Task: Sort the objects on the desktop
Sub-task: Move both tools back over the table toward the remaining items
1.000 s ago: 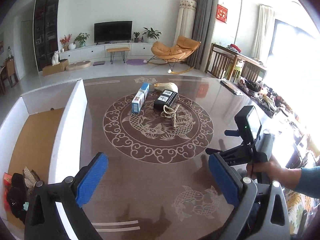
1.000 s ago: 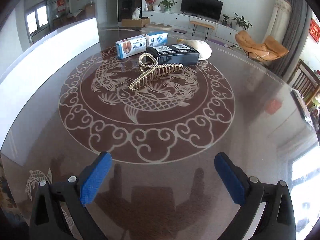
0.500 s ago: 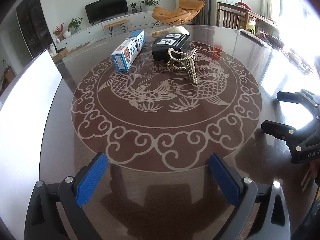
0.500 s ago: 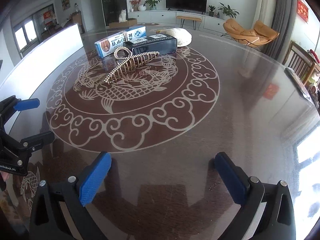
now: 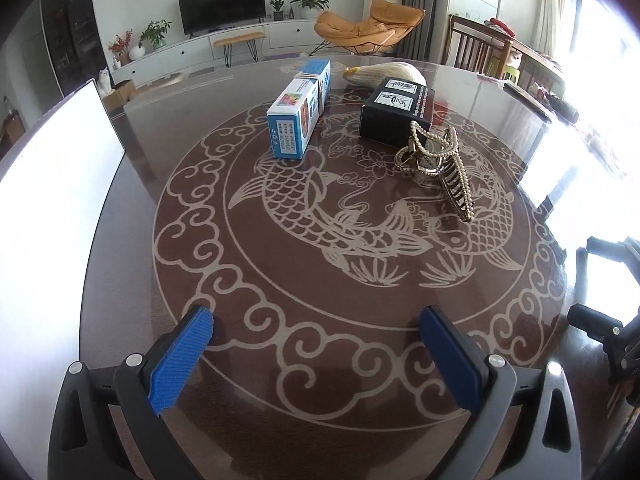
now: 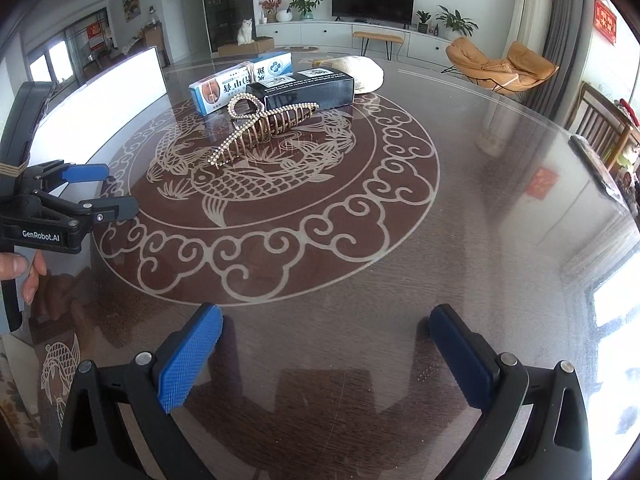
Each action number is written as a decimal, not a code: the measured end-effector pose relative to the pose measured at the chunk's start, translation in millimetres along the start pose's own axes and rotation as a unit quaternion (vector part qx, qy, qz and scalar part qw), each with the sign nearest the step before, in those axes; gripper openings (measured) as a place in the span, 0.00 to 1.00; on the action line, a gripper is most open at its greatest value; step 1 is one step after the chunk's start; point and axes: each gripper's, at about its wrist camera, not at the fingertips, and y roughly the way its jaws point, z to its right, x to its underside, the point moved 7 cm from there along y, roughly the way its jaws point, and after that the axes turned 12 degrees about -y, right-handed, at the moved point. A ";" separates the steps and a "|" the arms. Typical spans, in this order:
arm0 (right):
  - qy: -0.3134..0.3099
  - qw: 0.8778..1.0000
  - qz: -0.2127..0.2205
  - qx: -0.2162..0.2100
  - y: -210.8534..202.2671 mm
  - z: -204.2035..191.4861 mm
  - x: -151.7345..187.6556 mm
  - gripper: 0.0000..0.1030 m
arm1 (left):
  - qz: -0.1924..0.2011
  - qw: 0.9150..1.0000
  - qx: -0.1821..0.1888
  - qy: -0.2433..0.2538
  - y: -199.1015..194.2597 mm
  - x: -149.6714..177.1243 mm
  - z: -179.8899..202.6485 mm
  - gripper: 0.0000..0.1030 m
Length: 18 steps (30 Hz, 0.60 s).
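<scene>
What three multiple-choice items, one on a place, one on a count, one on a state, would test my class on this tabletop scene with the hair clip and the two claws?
1. Where does the pearl hair clip lie?
A. Just in front of the black box
B. Inside the white bin
C. In the left claw

2. How many cardboard boxes stand on the table?
A. One
B. Two
C. Four

3. What state is the right claw in?
A. Shut on the clip
B. Shut on nothing
C. Open

Answers:
1 A: the clip rests on the table against the black box's near side.
2 B: only the blue-and-white box and the black one.
3 C: its blue pads stand wide apart, holding nothing.
</scene>
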 end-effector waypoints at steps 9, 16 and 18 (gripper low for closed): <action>0.000 1.000 0.000 0.000 -0.1 -0.1 -0.2 1.00 | 0.009 1.000 -0.008 -0.011 -0.6 -2.3 -7.9 1.00; 0.065 0.994 -0.038 -0.075 37.5 -5.4 -64.1 1.00 | 0.009 1.000 -0.008 -0.012 -1.3 -2.8 -7.5 1.00; 0.085 0.991 -0.053 -0.089 56.0 -12.8 -93.1 1.00 | 0.009 1.000 -0.007 -0.012 -1.2 -2.8 -7.5 1.00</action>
